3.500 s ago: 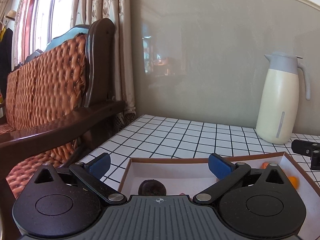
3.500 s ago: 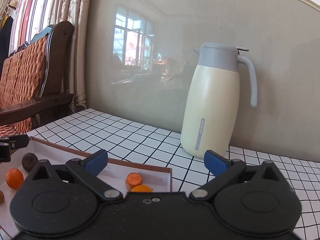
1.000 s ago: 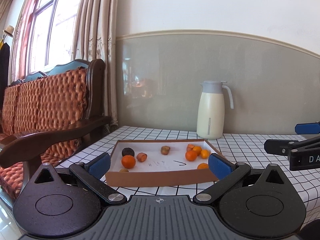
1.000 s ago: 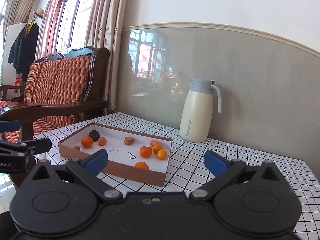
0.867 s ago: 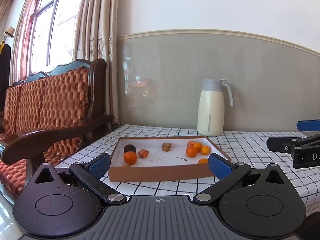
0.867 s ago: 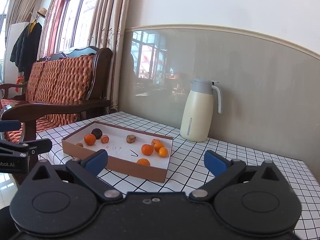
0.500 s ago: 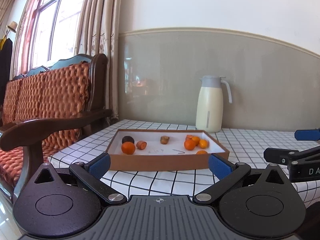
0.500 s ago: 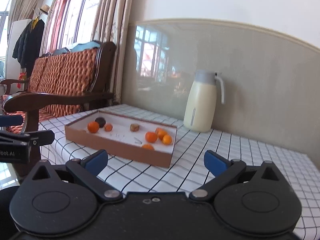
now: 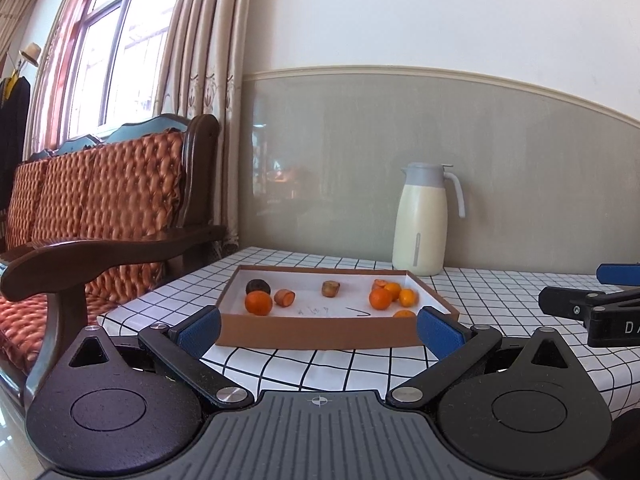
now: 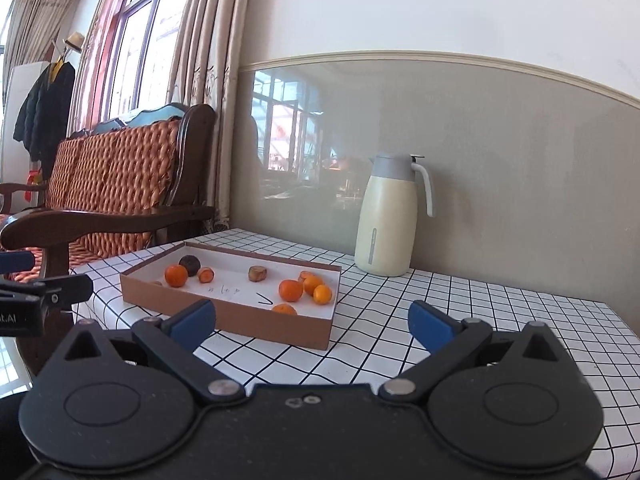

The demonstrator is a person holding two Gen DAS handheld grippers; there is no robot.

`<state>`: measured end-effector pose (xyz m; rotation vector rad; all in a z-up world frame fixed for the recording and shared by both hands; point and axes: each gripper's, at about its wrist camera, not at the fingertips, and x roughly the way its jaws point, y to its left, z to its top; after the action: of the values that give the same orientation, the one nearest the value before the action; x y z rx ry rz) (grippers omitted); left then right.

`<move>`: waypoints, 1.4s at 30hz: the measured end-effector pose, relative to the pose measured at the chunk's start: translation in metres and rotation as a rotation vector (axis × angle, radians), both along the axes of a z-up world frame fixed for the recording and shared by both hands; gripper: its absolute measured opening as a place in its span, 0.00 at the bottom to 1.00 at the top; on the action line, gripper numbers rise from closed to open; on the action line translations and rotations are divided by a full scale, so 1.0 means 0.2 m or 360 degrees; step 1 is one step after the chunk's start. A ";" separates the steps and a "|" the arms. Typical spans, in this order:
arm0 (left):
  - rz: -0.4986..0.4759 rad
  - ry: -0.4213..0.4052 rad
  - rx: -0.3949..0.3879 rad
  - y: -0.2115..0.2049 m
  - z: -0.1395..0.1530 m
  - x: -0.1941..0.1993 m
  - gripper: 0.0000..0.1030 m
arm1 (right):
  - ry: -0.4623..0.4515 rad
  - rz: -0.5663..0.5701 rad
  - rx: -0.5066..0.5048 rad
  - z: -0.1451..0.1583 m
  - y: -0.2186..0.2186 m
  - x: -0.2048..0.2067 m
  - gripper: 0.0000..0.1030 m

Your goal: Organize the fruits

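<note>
Both units same build. Left gripper (image 9: 319,330): matte black body, two round disc housings with triangular cutouts above, ribbed grey centre plate with a small crosshair mark, silver pivot screws on the linkage arms, blue finger pads (image 9: 199,330). Right gripper (image 10: 310,326): same black discs, silver screws, blue pads; its side carries white lettering, partly cut off.

"DA" on right claw (image 9: 612,326), "t.AI" on left claw (image 10: 16,319) (both cut off)
</note>
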<state>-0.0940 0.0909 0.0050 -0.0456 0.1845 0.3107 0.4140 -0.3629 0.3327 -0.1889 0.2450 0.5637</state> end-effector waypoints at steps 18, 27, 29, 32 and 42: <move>-0.0005 0.0000 0.0042 -0.04 0.00 0.00 1.00 | -0.0010 -0.0012 0.0002 0.01 0.00 -0.01 0.94; -0.0005 -0.0004 0.0045 -0.04 0.01 0.00 1.00 | -0.0012 -0.0012 -0.0001 0.01 0.00 -0.01 0.94; -0.0005 -0.0004 0.0044 -0.04 0.00 0.00 1.00 | -0.0016 -0.0011 -0.0005 0.01 0.00 -0.01 0.94; -0.0009 -0.0004 0.0041 -0.04 0.01 0.00 1.00 | -0.0015 -0.0009 -0.0009 0.01 -0.01 -0.01 0.94; -0.0008 -0.0007 0.0050 -0.05 0.01 0.00 1.00 | -0.0010 -0.0014 -0.0002 0.01 -0.01 0.00 0.94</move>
<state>-0.0934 0.0816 0.0061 -0.0151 0.1753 0.3086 0.4137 -0.3645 0.3340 -0.1907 0.2402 0.5540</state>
